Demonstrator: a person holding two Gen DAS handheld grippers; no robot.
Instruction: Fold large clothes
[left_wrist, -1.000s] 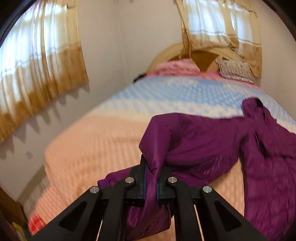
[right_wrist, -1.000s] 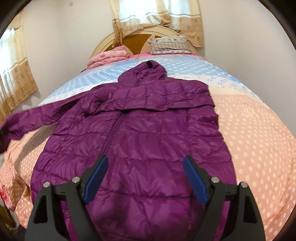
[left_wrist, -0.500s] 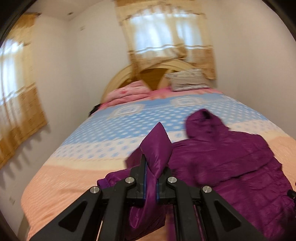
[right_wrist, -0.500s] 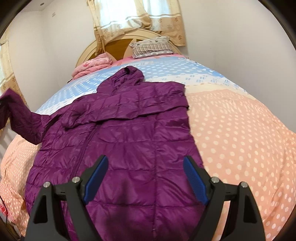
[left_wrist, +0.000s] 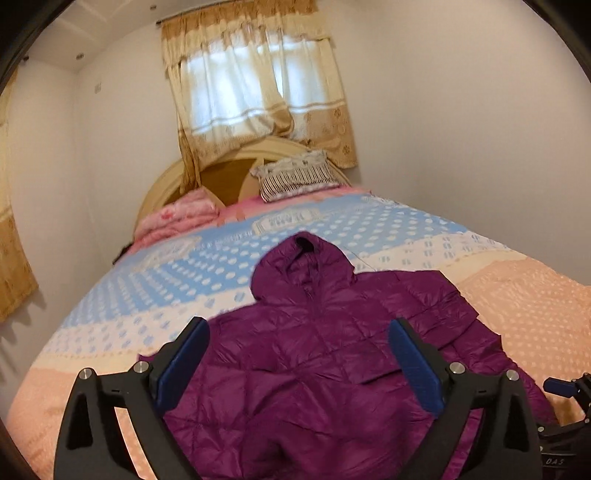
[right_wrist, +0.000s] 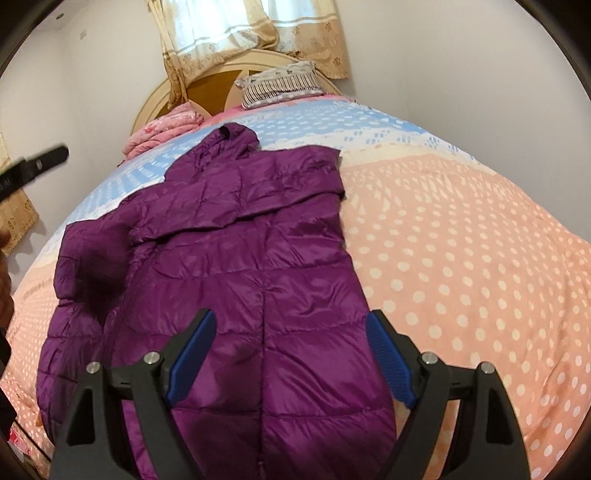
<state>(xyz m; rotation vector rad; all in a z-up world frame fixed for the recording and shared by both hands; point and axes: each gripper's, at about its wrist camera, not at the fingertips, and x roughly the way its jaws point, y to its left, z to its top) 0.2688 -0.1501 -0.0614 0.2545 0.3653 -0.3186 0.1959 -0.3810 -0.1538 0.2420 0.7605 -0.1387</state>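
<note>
Bed (right_wrist: 461, 229): fills most of both views; polka-dot cover, peach in the lower frame and blue towards the upper centre.
Jacket (right_wrist: 258, 258): purple quilted jacket lying flat on the bed, centre of the right wrist view; hood (right_wrist: 229, 144) points to the upper centre, both sleeves folded across the chest. In the left wrist view it lies at lower centre (left_wrist: 325, 354).
Headboard (left_wrist: 221, 177): curved, pale wood, upper centre.
Curtain (left_wrist: 258, 85): cream and tan, over the window above the headboard.
Pillow (left_wrist: 295, 177): striped, against the headboard; pink bedding (left_wrist: 181, 218) to its left.
Left gripper (left_wrist: 299, 354): fingers spread wide and holding nothing, above the jacket's chest; the fabric shows between them. Also seen, blurred, at the left edge of the right wrist view (right_wrist: 33, 166).
Right gripper (right_wrist: 290, 358): fingers spread wide and holding nothing, above the jacket's lower half; probably clear of the fabric, though contact cannot be judged.
</note>
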